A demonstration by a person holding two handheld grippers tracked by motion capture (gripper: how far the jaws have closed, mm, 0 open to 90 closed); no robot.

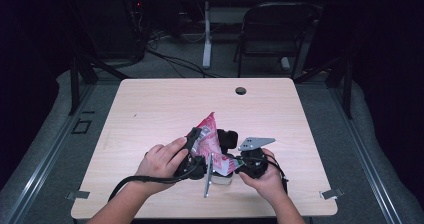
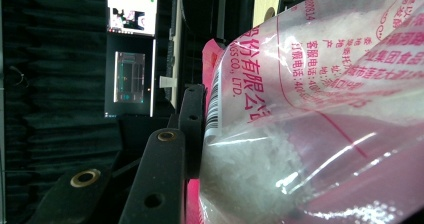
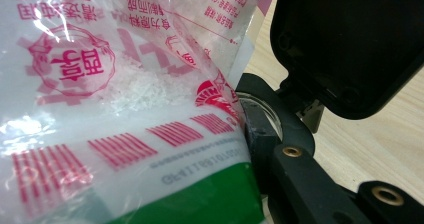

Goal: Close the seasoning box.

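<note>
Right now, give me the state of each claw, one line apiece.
Left claw: closed on the pink-printed plastic bag of white grains.
Right claw: against the same bag; whether it grips cannot be told.

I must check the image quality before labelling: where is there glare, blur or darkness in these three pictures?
High view: the table is evenly lit, the room around it very dark. Left gripper view: glare streaks on the plastic bag, its near print soft, and a bright, washed-out screen behind. Right gripper view: the bag's top print is blurred, the barcode sharper; the black casing is almost featureless.
</note>
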